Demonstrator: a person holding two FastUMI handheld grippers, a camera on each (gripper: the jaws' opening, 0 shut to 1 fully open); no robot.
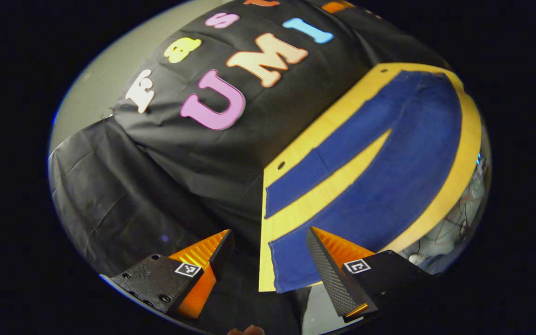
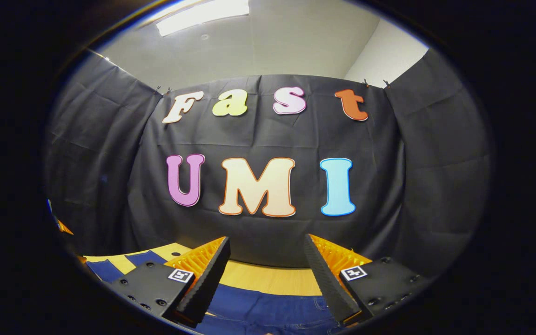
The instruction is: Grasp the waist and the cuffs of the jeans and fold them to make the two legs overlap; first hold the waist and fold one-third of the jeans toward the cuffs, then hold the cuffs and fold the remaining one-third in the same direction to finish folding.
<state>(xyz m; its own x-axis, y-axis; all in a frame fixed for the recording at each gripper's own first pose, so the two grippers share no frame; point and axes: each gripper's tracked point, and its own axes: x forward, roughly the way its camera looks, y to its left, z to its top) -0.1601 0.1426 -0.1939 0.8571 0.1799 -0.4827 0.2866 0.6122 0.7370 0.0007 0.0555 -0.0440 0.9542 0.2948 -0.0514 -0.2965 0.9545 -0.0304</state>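
Jeans: the jeans [image 1: 389,163] lie flat on the counter [image 1: 458,172], legs spread in a V, unfolded; in the left gripper view they run from 5 o'clock up to 1 o'clock.
Left tongs: the left tongs [image 1: 268,260] are apart and empty, held above the counter's edge near a cuff [image 1: 291,270] at 6 o'clock.
Right tongs: the right tongs [image 2: 268,270] are apart and empty, pointing level at the booth wall, with the waist end just below at 6 o'clock.
Risk: pinching a single denim layer could leave the legs skewed when overlapped.
Risk: the tilted left approach might catch the counter edge instead of cloth.
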